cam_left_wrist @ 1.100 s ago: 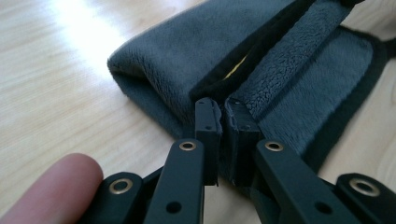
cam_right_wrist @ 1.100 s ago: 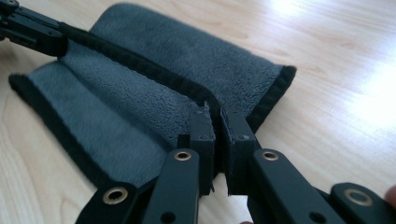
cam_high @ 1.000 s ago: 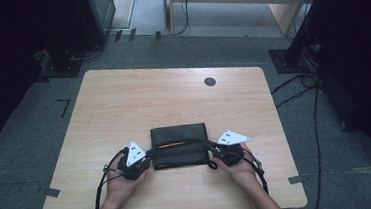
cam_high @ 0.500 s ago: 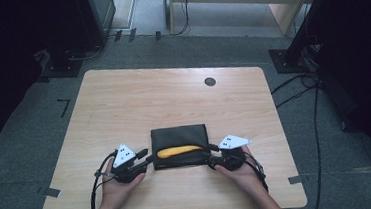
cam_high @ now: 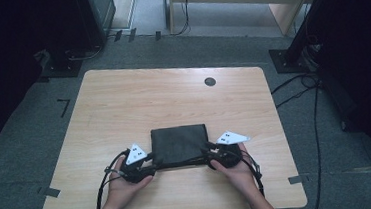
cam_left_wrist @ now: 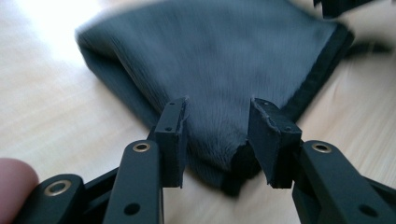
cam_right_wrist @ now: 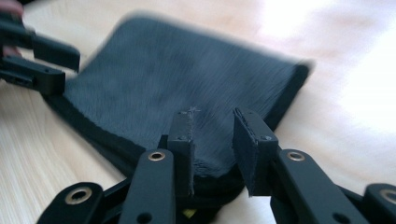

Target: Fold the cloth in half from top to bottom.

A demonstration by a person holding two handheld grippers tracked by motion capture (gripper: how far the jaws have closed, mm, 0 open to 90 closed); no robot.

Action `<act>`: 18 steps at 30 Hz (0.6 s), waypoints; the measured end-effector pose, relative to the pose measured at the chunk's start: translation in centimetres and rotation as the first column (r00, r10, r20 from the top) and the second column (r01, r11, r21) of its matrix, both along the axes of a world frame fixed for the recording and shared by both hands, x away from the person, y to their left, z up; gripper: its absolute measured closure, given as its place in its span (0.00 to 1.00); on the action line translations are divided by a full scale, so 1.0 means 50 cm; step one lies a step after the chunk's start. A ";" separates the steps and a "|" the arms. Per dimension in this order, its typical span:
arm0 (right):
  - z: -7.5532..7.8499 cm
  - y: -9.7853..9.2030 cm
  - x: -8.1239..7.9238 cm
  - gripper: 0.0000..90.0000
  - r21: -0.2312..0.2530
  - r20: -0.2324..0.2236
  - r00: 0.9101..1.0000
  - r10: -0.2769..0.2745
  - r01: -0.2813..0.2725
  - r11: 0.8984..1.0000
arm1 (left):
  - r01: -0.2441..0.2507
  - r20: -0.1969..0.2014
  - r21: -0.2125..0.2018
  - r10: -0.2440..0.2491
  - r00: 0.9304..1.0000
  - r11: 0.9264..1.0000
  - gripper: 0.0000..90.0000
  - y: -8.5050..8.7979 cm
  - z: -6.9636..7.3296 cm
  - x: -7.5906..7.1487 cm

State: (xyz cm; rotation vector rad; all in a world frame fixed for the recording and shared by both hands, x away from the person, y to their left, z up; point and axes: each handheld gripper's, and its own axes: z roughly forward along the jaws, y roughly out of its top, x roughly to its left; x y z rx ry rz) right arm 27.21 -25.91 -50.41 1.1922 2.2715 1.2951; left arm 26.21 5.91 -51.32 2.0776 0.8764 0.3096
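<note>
Dark cloth (cam_high: 180, 142) lies folded on table (cam_high: 123, 104), near front edge. Left hand-held gripper (cam_left_wrist: 217, 135) at its near-left corner, jaws spread, fabric between them, not pinched. Right hand-held gripper (cam_right_wrist: 212, 140) at near-right corner, likewise spread. Fold looks done; judged left: back both off cloth, maybe tidy edges.

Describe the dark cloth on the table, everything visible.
The dark cloth is grey, soft and finely ribbed, with a thicker black hem. It lies folded into a rough square on the near middle of the wooden table. The left gripper and right gripper each straddle a near corner, jaws parted.
</note>
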 end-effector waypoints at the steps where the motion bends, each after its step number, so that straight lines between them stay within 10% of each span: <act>1: -0.005 0.004 -0.004 0.73 -0.023 -0.017 1.000 0.002 -0.002 1.000 | 0.000 0.000 0.000 0.000 1.000 1.000 0.64 0.000 0.000 0.000; 11: 0.006 0.003 -0.015 0.58 -0.019 -0.018 1.000 -0.024 0.024 1.000 | -0.049 0.010 -0.023 0.049 0.999 0.999 0.48 0.022 0.009 -0.002; 15: 0.046 0.048 -0.013 0.47 0.017 0.014 1.000 -0.020 0.020 1.000 | -0.119 0.000 -0.071 0.119 0.993 0.990 0.35 0.052 0.022 0.005; 18: 0.046 0.101 -0.003 0.42 -0.048 0.025 1.000 -0.015 0.016 0.999 | -0.168 -0.030 -0.100 0.165 0.986 0.981 0.24 0.080 0.026 0.010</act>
